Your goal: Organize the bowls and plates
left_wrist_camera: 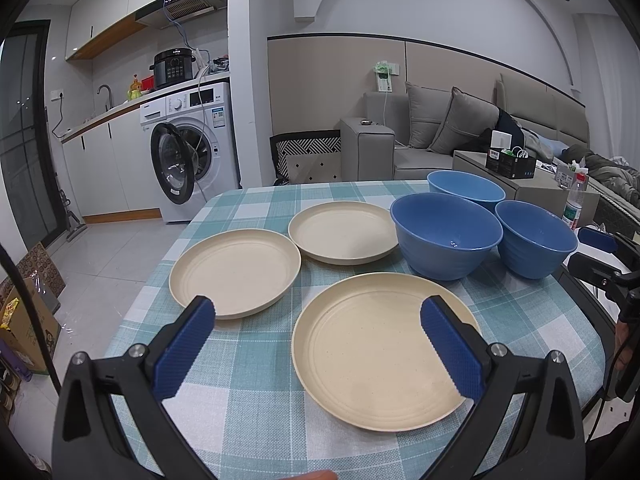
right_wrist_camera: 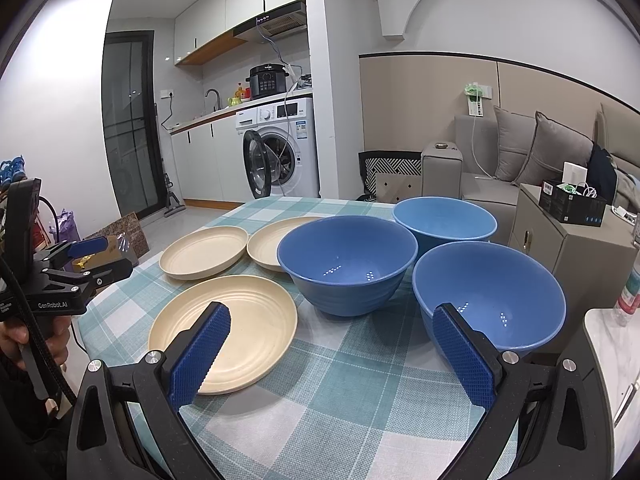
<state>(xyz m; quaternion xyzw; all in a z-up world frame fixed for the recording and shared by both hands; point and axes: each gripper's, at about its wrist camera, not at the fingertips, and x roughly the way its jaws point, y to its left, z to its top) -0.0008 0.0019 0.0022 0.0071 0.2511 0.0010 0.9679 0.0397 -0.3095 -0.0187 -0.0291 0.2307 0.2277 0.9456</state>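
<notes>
Three cream plates and three blue bowls were seen on the table [left_wrist_camera: 256, 392], which was covered with a checked cloth; none was stacked yet. The plates were grouped on the left side: the near plate [left_wrist_camera: 380, 364], the left plate [left_wrist_camera: 236, 276] and the far plate [left_wrist_camera: 342, 238]. The bowls were grouped on the right: the middle bowl [right_wrist_camera: 346, 264], the far bowl [right_wrist_camera: 444, 218] and the near bowl [right_wrist_camera: 490, 300], close together, but whether they touched could not be told.

The left claw [left_wrist_camera: 318, 348] was held wide open above the near plate and gripped nothing. The right claw [right_wrist_camera: 334, 354] was also held wide open and empty, with the near bowl just beside its right finger.

The plates were judged to be light and stiff, probably of plastic or a fibre material, with a matte surface and a low raised rim. A plate lies flat, so it could be taken only at the rim, one finger over the edge and one under it. The bowls looked smooth and a little glossy, so they were judged more slippery; a grip across the wall at the rim was thought best. Breakage was judged unlikely, but sliding on the cloth was possible.
</notes>
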